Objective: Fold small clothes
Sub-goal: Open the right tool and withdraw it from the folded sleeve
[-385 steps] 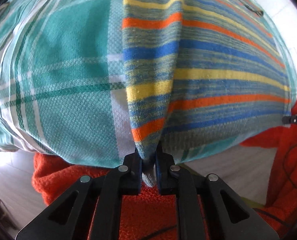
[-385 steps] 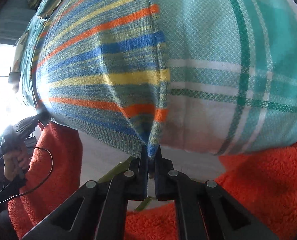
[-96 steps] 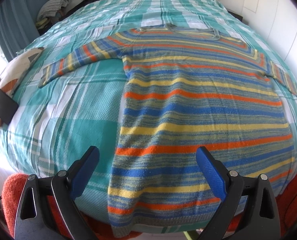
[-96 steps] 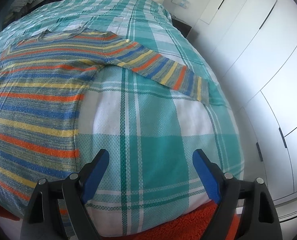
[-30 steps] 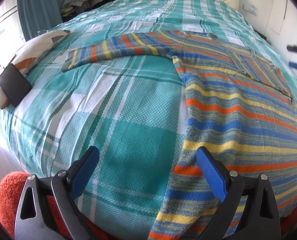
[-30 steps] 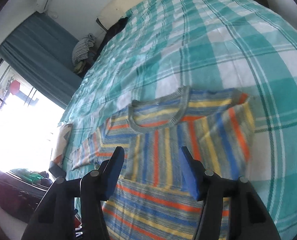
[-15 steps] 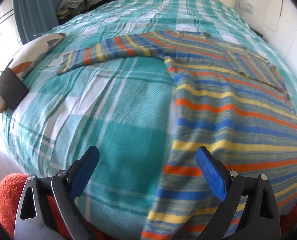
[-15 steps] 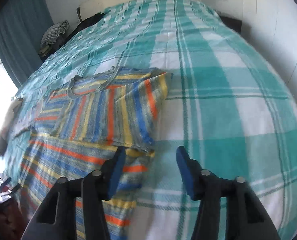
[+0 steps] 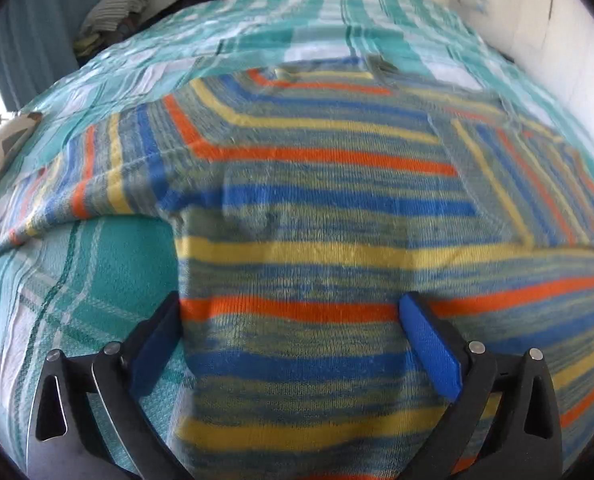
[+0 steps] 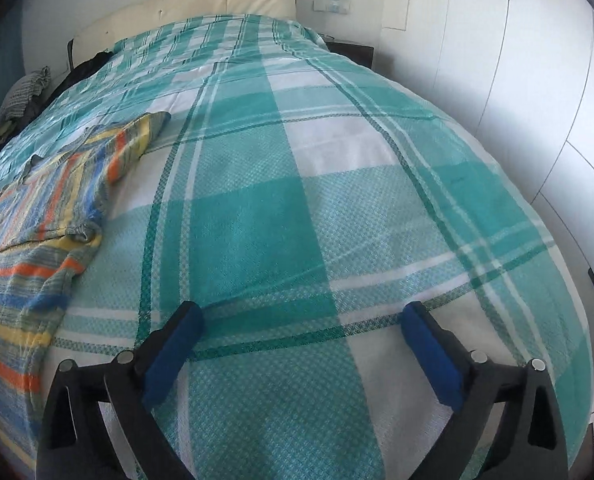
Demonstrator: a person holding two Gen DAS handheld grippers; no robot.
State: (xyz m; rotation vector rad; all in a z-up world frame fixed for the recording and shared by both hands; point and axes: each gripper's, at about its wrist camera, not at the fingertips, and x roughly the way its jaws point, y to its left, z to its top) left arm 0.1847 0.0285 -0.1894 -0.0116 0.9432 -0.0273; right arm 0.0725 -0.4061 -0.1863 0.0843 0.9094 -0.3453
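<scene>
A small striped sweater [image 9: 321, 208] in blue, yellow and orange lies flat on the teal plaid bedspread [image 9: 97, 264]. Its right sleeve [image 9: 537, 184] is folded over the body; its left sleeve [image 9: 81, 184] stretches out to the left. My left gripper [image 9: 291, 308] hovers open over the sweater's lower body, its left finger by the sweater's side edge, nothing pinched. In the right wrist view the sweater [image 10: 45, 208] lies at the left with its folded sleeve on top. My right gripper [image 10: 301, 316] is still opening its jaws wide over bare bedspread [image 10: 337, 184], nothing between them.
A cream headboard [image 10: 185, 4] and white wardrobe doors [image 10: 537, 80] border the bed on the far and right sides. Folded clothes [image 9: 113, 12] and a dark garment [image 10: 85, 64] lie at the far left. A pillow [image 9: 1, 148] rests at the left edge.
My left gripper has moved right, over the sweater body. My right gripper has swung right, off the folded sleeve and onto bare bedspread, and its jaws have spread wider.
</scene>
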